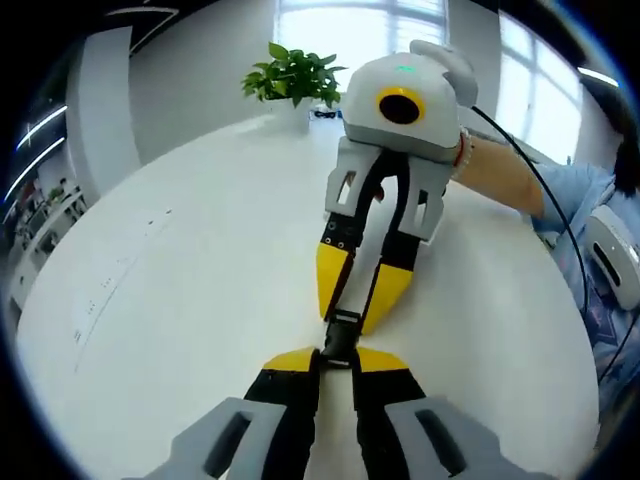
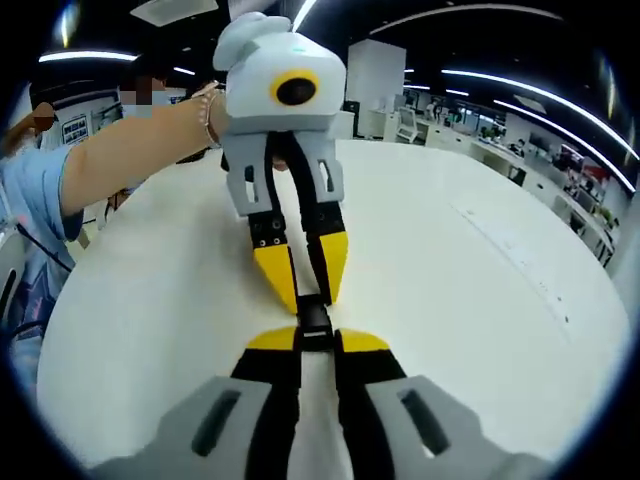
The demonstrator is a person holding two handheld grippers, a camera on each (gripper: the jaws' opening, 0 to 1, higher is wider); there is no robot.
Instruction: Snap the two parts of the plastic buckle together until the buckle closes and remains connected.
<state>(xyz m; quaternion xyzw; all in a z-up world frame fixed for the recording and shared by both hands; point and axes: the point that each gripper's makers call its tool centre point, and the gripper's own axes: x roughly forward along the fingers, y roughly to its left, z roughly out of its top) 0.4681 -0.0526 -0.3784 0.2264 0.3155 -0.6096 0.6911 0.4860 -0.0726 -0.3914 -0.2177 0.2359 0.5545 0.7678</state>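
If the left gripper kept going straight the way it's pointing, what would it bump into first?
Most likely the right gripper, facing it tip to tip. The left gripper already clamps one end of the black buckle, the right the other, so little room is left between them.

Both views are bright. In the left gripper view a window (image 1: 380, 25) at 12 o'clock glares white. In the right gripper view long ceiling lights (image 2: 520, 85) glow. The desk (image 1: 180, 280) shines, and edges bend and blur.

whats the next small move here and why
Probably press the two grippers straight toward each other. The left gripper and right gripper each pinch one end of the black buckle over the white table, fingers nearly tip to tip; whether it has latched is unclear.
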